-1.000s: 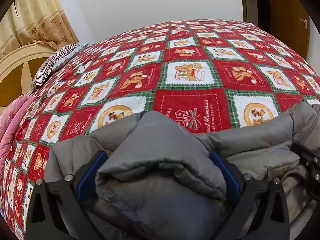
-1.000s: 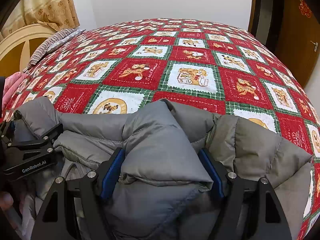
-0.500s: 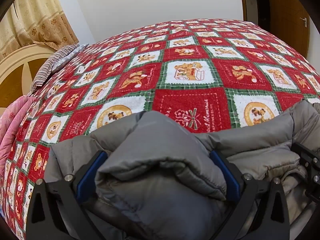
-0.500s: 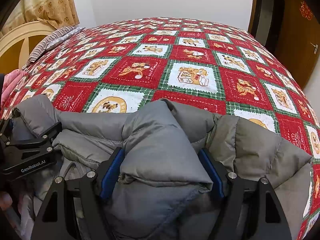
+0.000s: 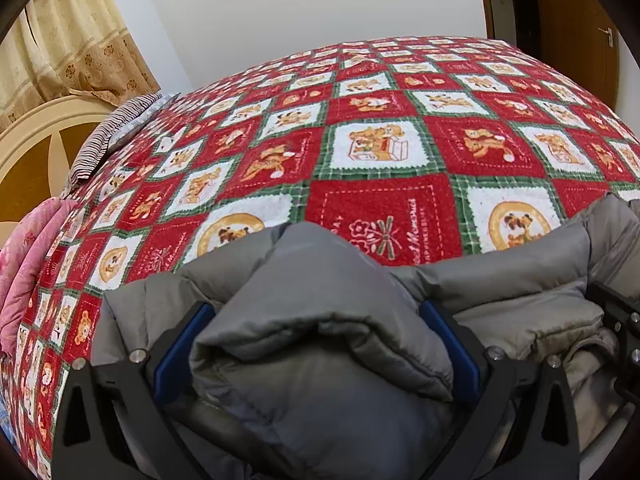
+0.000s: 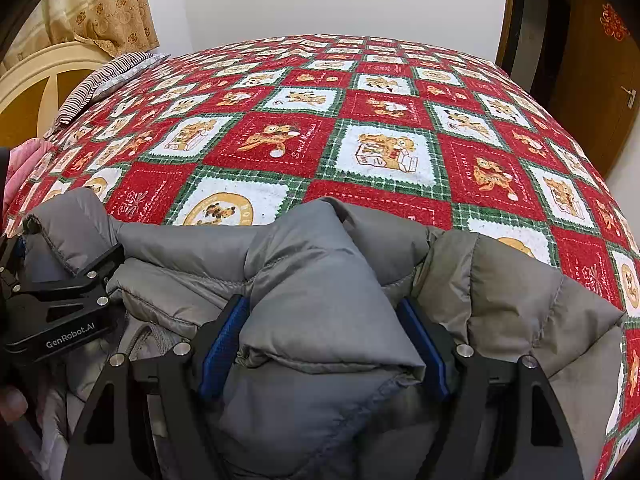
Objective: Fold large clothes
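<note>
Both tongs, left tongs (image 5: 316, 344) and right tongs (image 6: 322, 340), clamped on grey down jacket (image 6: 320, 264); jacket bunched at bed (image 6: 360, 128) edge, folding barely begun.

**Cloth, Plastic and Wood**

Between each tongs sits the grey jacket (image 5: 320, 320), a smooth quilted cloth with slight sheen. Beyond the tongs, the bed cover (image 6: 384, 152) looks like fuzzy matt cloth. The tongs' blue pads (image 6: 222, 344) look ribbed; the far-right door (image 6: 600, 92) is glossy wood.

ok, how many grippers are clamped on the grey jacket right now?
2. The left gripper grips a puffy fold of the grey jacket at its left side; the right gripper grips a fold further right, both above the quilt.
</note>
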A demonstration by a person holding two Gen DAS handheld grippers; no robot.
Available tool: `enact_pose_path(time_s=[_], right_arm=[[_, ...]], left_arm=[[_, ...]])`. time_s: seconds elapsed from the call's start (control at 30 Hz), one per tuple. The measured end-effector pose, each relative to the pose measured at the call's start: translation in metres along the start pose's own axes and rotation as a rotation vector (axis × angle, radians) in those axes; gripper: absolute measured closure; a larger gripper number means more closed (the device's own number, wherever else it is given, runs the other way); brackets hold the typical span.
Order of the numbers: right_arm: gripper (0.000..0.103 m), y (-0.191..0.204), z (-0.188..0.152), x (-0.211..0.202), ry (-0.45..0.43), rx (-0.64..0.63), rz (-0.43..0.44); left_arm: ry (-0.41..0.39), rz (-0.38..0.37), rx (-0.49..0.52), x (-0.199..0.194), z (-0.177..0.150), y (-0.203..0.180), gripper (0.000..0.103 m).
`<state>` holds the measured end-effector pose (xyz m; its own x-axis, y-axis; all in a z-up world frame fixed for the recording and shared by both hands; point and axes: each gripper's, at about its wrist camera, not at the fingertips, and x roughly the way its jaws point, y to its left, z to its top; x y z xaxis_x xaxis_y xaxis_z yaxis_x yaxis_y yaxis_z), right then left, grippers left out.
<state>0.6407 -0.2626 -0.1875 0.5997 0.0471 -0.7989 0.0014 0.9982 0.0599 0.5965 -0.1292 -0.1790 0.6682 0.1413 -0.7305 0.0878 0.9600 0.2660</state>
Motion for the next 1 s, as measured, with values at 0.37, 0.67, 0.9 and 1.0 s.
enact_pose_path(time_s=[0.37, 0.67, 0.9, 1.0], right_arm=[[0.026, -0.001, 0.007, -0.002, 0.044, -0.021, 0.012], [0.025, -0.070, -0.033, -0.117, 0.003, 0.089, 0.071], [0.024, -0.103, -0.174, -0.180, 0.084, 0.152, 0.097], [0.024, -0.106, -0.229, -0.201, 0.107, 0.187, 0.110]], left_arm=[[0.007, 0.011, 0.019, -0.004, 0.005, 0.001, 0.000], [-0.113, -0.094, -0.002, -0.114, -0.017, 0.073, 0.000], [-0.024, -0.081, 0.027, -0.165, -0.156, 0.129, 0.000], [0.028, -0.057, 0.024, -0.182, -0.212, 0.141, 0.000]])
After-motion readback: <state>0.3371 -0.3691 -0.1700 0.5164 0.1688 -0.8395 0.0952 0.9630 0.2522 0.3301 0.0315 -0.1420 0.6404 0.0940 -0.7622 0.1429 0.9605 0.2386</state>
